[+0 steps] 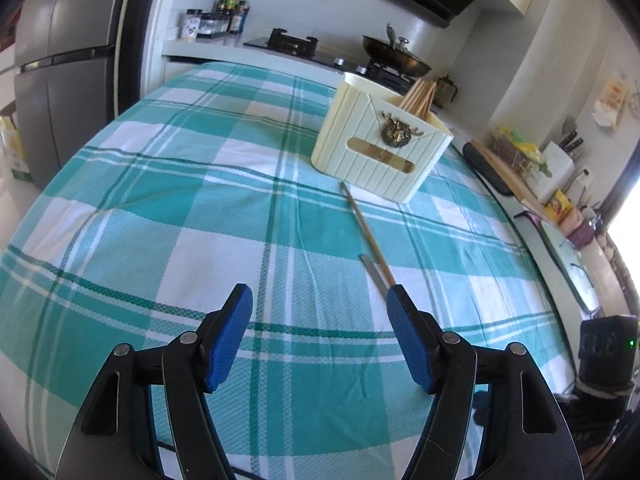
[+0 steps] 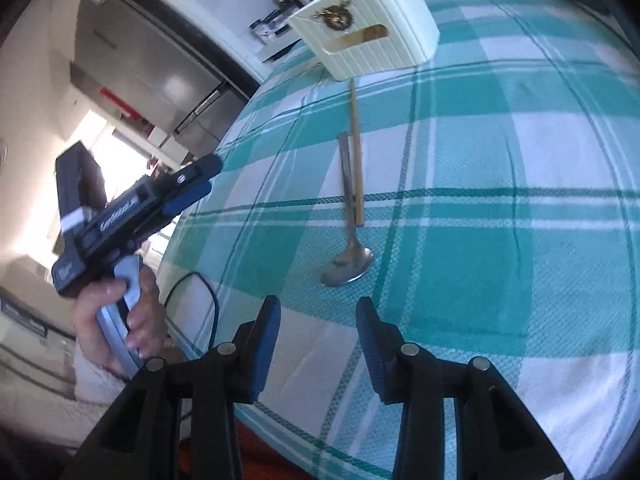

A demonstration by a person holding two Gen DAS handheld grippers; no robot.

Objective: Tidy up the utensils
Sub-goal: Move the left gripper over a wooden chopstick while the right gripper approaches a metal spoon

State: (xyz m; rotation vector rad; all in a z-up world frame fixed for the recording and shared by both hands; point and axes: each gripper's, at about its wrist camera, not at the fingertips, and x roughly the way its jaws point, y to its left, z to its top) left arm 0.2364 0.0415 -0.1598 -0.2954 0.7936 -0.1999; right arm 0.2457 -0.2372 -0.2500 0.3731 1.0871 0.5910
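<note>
Spoon (image 2: pixel 347 264) near tablecloth (image 2: pixel 520 200) edge | holder (image 1: pixel 380 148) far side | both grippers (image 1: pixel 320 304) (image 2: pixel 318 312) open, empty

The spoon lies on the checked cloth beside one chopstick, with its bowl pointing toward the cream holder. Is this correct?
Not quite. The spoon does lie on the checked cloth beside one chopstick, but its bowl points away from the cream holder, toward the right gripper; its handle end is the one nearer the holder. The right wrist view shows this.
</note>
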